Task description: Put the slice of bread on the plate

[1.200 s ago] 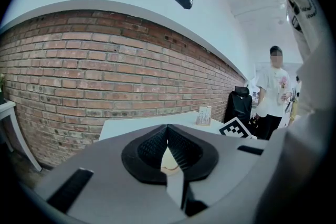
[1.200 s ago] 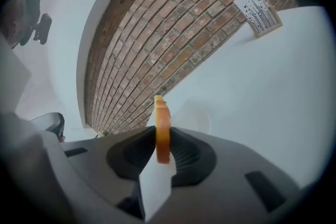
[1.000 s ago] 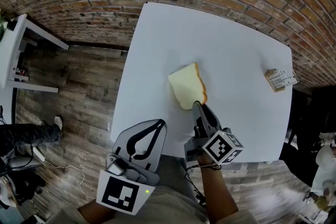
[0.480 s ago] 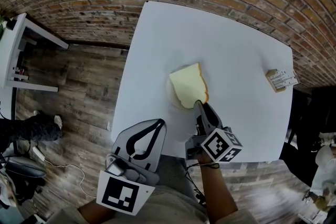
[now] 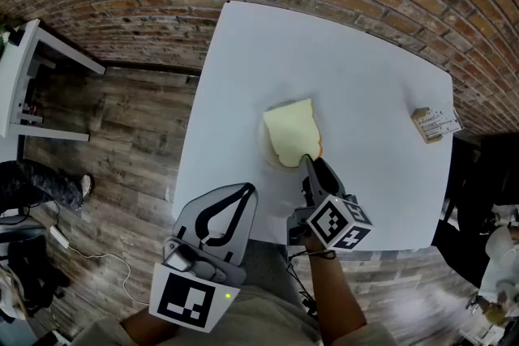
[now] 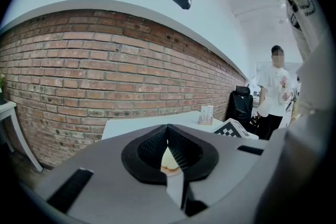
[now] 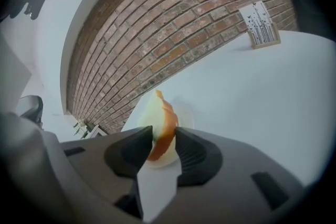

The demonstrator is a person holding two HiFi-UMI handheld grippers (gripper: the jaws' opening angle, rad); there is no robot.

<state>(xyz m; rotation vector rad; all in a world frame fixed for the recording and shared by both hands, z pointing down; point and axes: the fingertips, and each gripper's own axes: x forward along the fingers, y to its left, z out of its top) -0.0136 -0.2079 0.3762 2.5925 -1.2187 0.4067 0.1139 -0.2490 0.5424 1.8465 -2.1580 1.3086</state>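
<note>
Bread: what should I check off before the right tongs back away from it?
1. Bread on plate: ok, it lies on it.
2. Right tongs opened: ok, the jaws have just been opening and stand apart, with the bread's near edge between them.
3. Pads clear of bread: cannot tell, the gaps look slim.
4. Left tongs out of the way: ok, shut, empty, apart from the bread.
5. Card stand clear: ok, far off by the table's right edge.

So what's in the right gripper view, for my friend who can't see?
The right gripper has a slice of bread between its jaws, which have just been opening, over a white plate on a white table. Behind are a brick wall and a card.
</note>
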